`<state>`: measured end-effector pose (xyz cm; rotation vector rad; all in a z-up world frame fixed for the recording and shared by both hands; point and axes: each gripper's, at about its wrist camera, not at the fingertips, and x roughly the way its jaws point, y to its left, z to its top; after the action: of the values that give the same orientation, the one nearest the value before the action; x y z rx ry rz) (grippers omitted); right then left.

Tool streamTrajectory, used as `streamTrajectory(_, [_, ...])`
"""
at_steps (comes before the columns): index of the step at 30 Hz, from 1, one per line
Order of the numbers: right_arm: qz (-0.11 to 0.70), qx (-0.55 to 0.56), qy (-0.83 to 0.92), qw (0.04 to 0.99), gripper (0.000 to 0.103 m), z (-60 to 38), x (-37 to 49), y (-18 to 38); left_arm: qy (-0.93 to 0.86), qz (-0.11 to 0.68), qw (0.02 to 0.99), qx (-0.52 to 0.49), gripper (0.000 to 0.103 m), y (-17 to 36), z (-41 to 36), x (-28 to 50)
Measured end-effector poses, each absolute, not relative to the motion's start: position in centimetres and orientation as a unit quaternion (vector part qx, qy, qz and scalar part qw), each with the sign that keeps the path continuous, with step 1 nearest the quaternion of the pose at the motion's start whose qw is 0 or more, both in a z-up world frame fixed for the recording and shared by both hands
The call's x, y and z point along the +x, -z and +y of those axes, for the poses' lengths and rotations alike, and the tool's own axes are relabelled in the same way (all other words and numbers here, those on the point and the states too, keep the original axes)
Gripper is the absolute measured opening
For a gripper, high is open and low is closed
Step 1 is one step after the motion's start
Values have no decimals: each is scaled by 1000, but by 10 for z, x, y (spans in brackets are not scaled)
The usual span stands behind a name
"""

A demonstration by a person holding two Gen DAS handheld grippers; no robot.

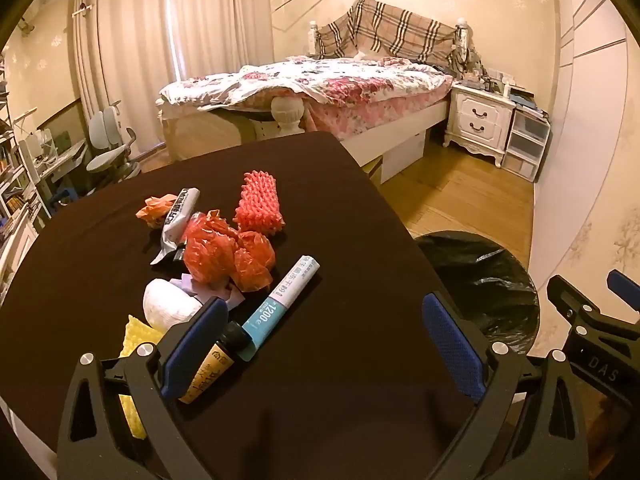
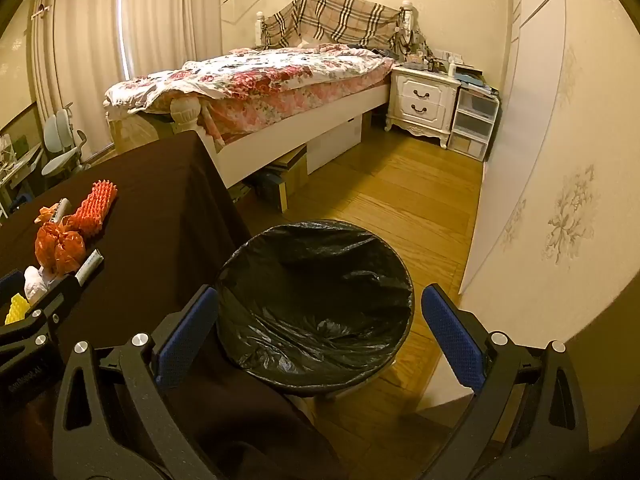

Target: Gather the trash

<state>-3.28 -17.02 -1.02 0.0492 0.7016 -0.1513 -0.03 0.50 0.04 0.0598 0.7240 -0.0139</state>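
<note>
On the dark-clothed table (image 1: 340,208) the trash lay in a loose heap toward the left side, well back from the right edge, beside which the black-lined bin (image 2: 316,304) stood on the floor. Both tools were spread as wide as they go and held nothing. The left gripper (image 1: 320,340) hung over the near part of the table, its left pad almost touching the heap; the right gripper (image 2: 320,332) pointed down at the bin's mouth, off the table's right edge, so the left hand was clearly the nearer one for the first pick.

Closest to the left gripper was a blue-and-white tube (image 1: 280,304), its long axis running diagonally from the left pad up and away to the right, so the jaws would probably need a turn to close across it. A small yellow bottle with a black cap (image 1: 216,364) lay partly behind the left pad.

Farther in sat a crumpled red plastic bag (image 1: 228,252), a red foam fruit net (image 1: 258,208), a grey-and-white wrapper (image 1: 178,224), an orange scrap (image 1: 154,210), a white paper wad (image 1: 168,304), some pale purple paper (image 1: 208,292) and a yellow foam piece (image 1: 134,340) near the front-left edge. The bin looked empty in the right wrist view.
</note>
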Motion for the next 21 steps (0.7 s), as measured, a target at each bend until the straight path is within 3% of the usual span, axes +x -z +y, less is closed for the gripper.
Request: streamTrajectory(21, [345, 24, 74, 935, 99, -172, -33, 12, 6, 355, 934, 31, 98, -2, 7, -1])
